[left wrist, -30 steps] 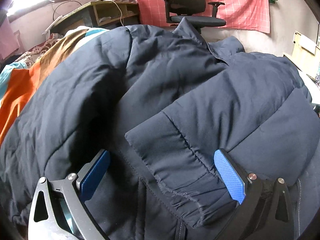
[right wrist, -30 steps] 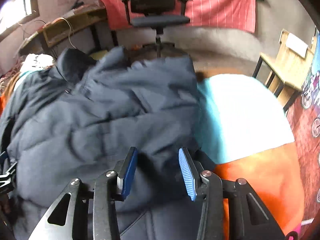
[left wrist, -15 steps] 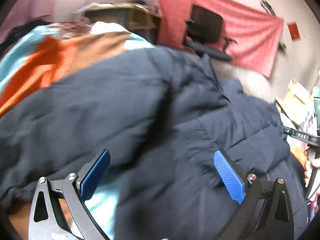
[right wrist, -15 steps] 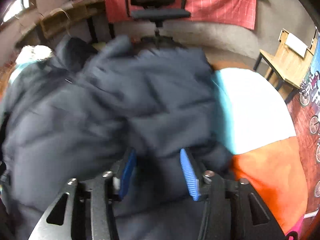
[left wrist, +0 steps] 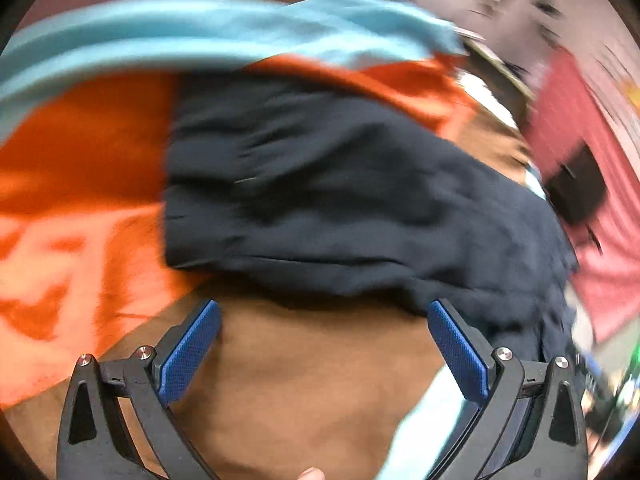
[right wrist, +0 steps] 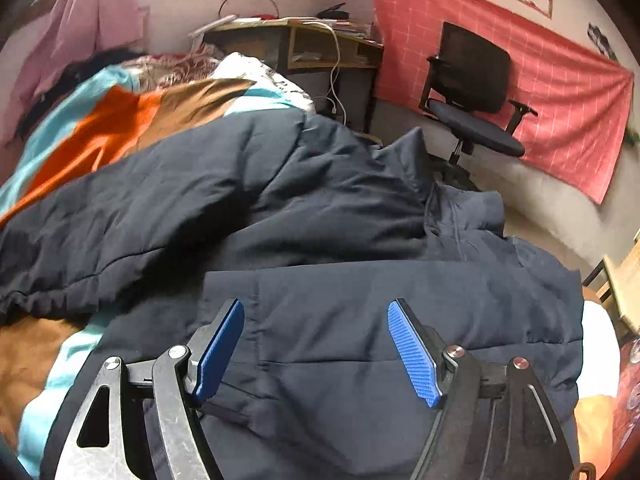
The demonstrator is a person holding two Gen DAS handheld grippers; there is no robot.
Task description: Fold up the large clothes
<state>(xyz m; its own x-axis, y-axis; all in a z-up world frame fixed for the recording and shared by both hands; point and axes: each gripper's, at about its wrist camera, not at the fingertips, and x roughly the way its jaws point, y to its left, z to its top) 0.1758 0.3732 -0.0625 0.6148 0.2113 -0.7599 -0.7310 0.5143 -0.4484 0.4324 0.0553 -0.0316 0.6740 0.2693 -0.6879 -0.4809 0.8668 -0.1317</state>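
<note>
A large dark navy padded jacket lies on a bed with an orange, brown and light blue cover. In the right wrist view my right gripper hovers over the jacket's folded lower part, its jaws opening, nothing pinched between the blue pads. In the blurred left wrist view the jacket lies beyond my left gripper, which stands wide open over the brown stretch of the cover, holding nothing. The jacket's elastic hem shows at the left of the right wrist view.
A black office chair stands past the bed's end before a red checked cloth on the wall. A wooden desk with a white cable sits at the back. A wooden stool stands at the right.
My left gripper has swung off the jacket and rolled, and now faces the bed cover. My right gripper has opened wider and shifted left over the jacket.
</note>
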